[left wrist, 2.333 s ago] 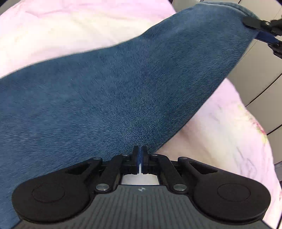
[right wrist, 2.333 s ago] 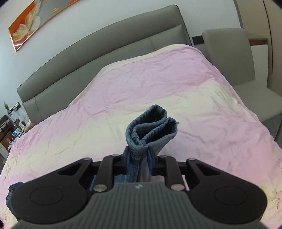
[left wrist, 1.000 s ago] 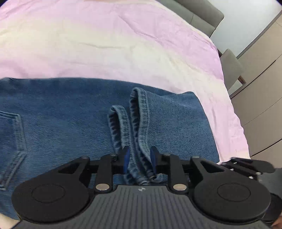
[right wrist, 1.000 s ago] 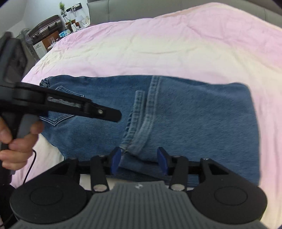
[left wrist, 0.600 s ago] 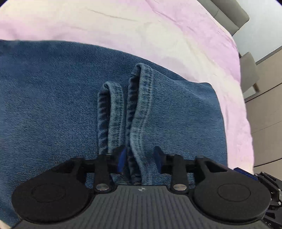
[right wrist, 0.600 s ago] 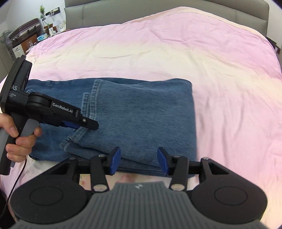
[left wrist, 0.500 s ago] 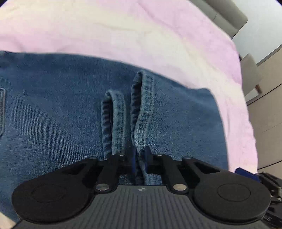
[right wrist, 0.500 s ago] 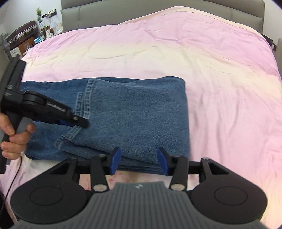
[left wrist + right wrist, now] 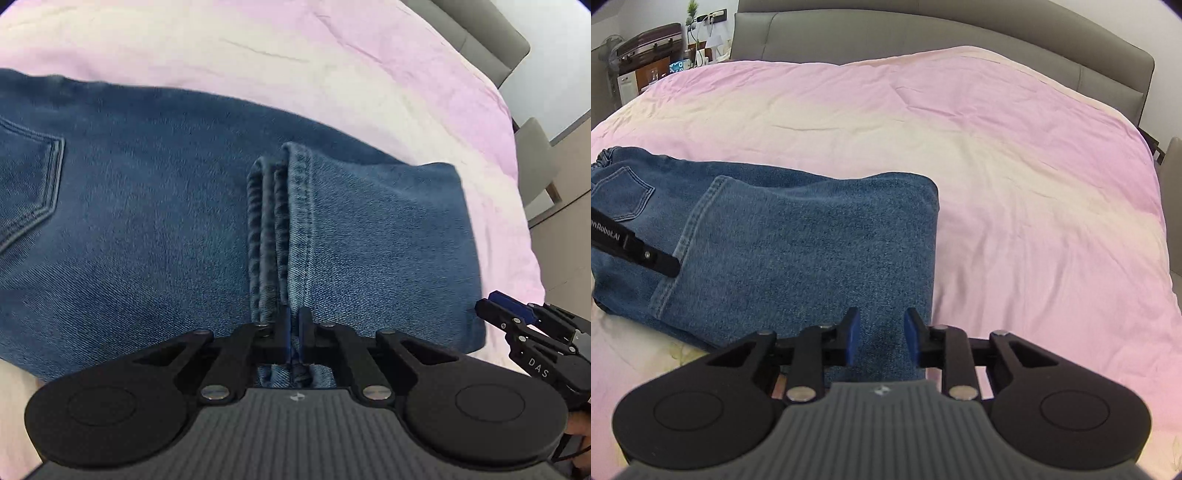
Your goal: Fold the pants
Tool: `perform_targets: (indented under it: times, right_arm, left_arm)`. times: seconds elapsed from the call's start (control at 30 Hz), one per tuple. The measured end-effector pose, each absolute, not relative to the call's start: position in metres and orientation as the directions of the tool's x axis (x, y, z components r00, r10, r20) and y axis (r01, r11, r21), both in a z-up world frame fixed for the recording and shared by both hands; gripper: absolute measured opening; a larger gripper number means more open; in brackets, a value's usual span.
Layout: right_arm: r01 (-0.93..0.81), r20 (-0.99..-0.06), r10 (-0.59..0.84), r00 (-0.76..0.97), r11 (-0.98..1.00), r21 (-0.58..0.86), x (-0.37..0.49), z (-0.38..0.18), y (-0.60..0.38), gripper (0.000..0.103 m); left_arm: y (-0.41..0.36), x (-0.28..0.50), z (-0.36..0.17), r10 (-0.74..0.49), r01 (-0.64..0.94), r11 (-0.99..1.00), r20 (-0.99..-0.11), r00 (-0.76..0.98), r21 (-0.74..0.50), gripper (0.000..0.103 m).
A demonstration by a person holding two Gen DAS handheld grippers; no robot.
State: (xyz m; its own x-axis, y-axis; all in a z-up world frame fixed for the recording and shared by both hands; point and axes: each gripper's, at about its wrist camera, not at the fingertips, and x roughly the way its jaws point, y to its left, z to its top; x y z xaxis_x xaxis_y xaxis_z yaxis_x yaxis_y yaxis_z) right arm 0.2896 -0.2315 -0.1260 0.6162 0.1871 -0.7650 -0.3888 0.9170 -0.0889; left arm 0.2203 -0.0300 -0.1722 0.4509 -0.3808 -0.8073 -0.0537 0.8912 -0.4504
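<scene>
The pants, blue denim, lie folded over on the pink bedspread, filling the 9 o'clock side of the right wrist view. Their fold edge runs from 12 toward 6 o'clock at mid-frame, and a back pocket shows at far 9 o'clock beside the gathered waistband.

The left gripper has its 2 blue-padded fingers drawn almost together, pinching the stacked leg hems. Those hems form a raised ridge running from 6 toward 12 o'clock across the upper layer of denim. In the right wrist view this same gripper enters from 9 o'clock, its tip at the hem seam.

The right gripper stands wide apart, nothing between its blue pads. It hovers over the near edge of the pants at 6 o'clock, close to the folded corner. In the left wrist view it appears at 4 o'clock, just past the folded edge of the denim.

A grey headboard spans 12 o'clock behind the bed. A side table with clutter sits at 10 o'clock, and a grey chair at 2 o'clock in the left wrist view.
</scene>
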Motion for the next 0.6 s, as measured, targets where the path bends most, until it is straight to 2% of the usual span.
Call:
perform_targets:
  times: [0.17,0.3,0.33,0.4,0.43,0.53,0.6]
  right_arm:
    - [-0.412,-0.801,0.158,0.578,0.904,-0.119,0.302,-0.164,-0.216,0.020]
    - [-0.398,-0.798,0.154,0.583,0.910,-0.115,0.302,-0.177,-0.213,0.020]
    - [-0.393,-0.799,0.157,0.580,0.913,-0.106,0.304,-0.177,-0.215,0.020]
    - [-0.393,-0.802,0.162,0.575,0.915,-0.097,0.306,-0.176,-0.216,0.020]
    - [-0.391,-0.802,0.164,0.574,0.916,-0.093,0.305,-0.176,-0.218,0.020]
    - [-0.386,-0.803,0.160,0.573,0.918,-0.093,0.304,-0.176,-0.217,0.020]
    - [-0.385,-0.805,0.160,0.571,0.919,-0.091,0.304,-0.176,-0.219,0.020]
  left_arm:
    - [-0.032,0.226,-0.183,-0.384,-0.047,0.892,-0.809,0.445,-0.449,0.005]
    - [-0.029,0.226,-0.172,-0.373,0.003,0.908,-0.806,0.460,-0.418,0.018]
    - [-0.027,0.226,-0.169,-0.359,0.001,0.914,-0.805,0.473,-0.407,0.031]
    - [-0.022,0.226,-0.165,-0.338,-0.004,0.918,-0.789,0.514,-0.397,0.069]
    - [-0.018,0.225,-0.167,-0.337,-0.011,0.915,-0.776,0.533,-0.404,0.075]
    - [-0.014,0.235,-0.178,-0.352,-0.043,0.897,-0.771,0.530,-0.439,0.076]
    - [-0.018,0.240,-0.183,-0.346,-0.032,0.902,-0.764,0.544,-0.431,0.082]
